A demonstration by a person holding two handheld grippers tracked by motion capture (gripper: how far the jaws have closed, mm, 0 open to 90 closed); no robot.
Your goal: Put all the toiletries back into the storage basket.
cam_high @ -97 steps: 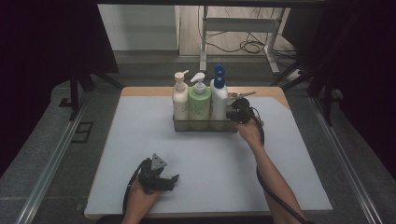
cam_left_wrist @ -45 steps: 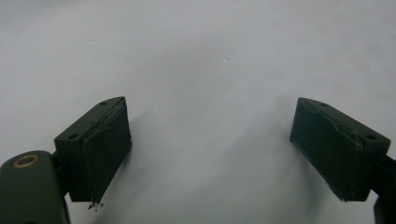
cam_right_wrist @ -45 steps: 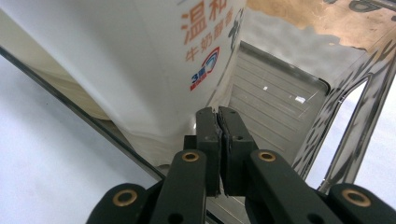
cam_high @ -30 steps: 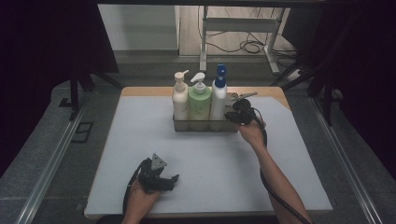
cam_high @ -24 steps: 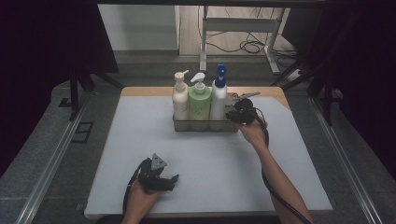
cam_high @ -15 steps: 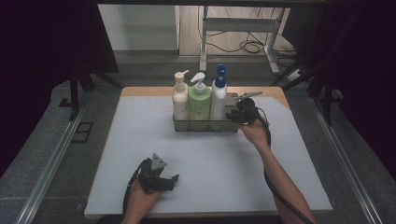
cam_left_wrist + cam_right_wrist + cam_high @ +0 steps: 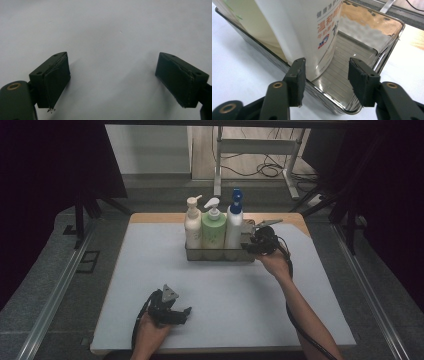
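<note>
Reading 温和 in orange on the white bottle (image 7: 312, 30)

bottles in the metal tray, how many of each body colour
white bottle with blue cap: 1
green pump bottle: 1
cream pump bottle: 1
total: 3, all upright in the metal tray
</note>
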